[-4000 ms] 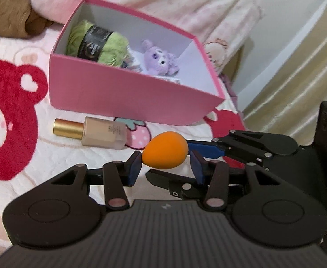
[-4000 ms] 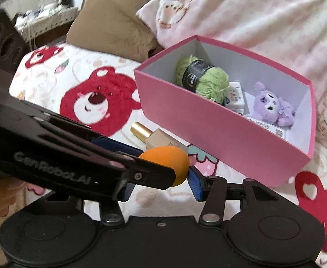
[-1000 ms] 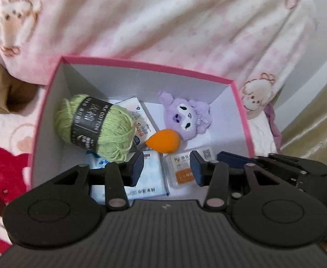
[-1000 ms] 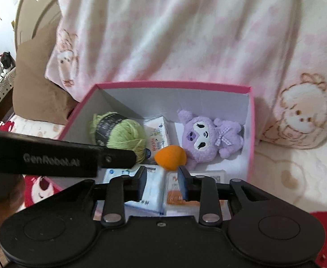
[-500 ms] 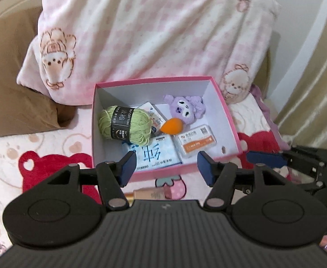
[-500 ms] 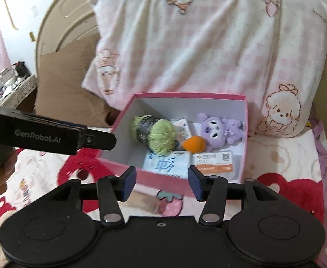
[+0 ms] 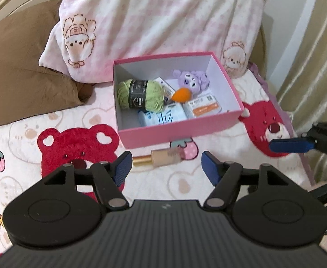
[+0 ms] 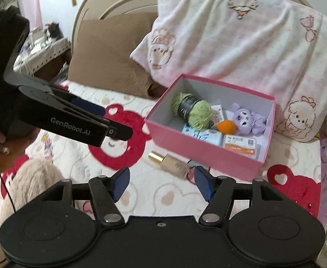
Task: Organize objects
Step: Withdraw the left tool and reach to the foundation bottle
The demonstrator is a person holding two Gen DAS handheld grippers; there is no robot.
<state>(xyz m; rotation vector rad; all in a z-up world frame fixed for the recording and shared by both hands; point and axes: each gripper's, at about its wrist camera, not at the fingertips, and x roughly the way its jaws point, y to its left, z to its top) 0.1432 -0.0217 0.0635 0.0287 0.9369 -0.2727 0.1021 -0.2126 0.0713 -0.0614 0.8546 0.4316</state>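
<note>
- The pink box (image 7: 177, 131) sits mid-frame on the bed, open-topped; inside it an orange sponge (image 7: 181, 94) lies near the centre, touching the purple plush toy (image 7: 191, 80) behind it.
- A ball of green yarn (image 7: 141, 93) fills the box's left part; a blue-printed packet (image 7: 161, 116) and an orange-labelled packet (image 7: 204, 107) lie flat along its near wall.
- A foundation bottle (image 7: 159, 159) with a gold cap lies on its side on the bed just outside the box's near wall, lower centre of the frame.
- The left hand-held gripper (image 7: 164, 170) hangs spread wide and empty, the bottle showing between its blue pads.
- The right hand-held gripper (image 8: 160, 182) is likewise spread and empty, near the bottle.
- The bed cover (image 7: 29, 120) is pale with red bear faces and strawberries.
- A pink-checked blanket (image 7: 163, 22) is heaped behind the box, a brown pillow (image 7: 18, 67) at upper left, a curtain (image 7: 315, 44) at right.
</note>
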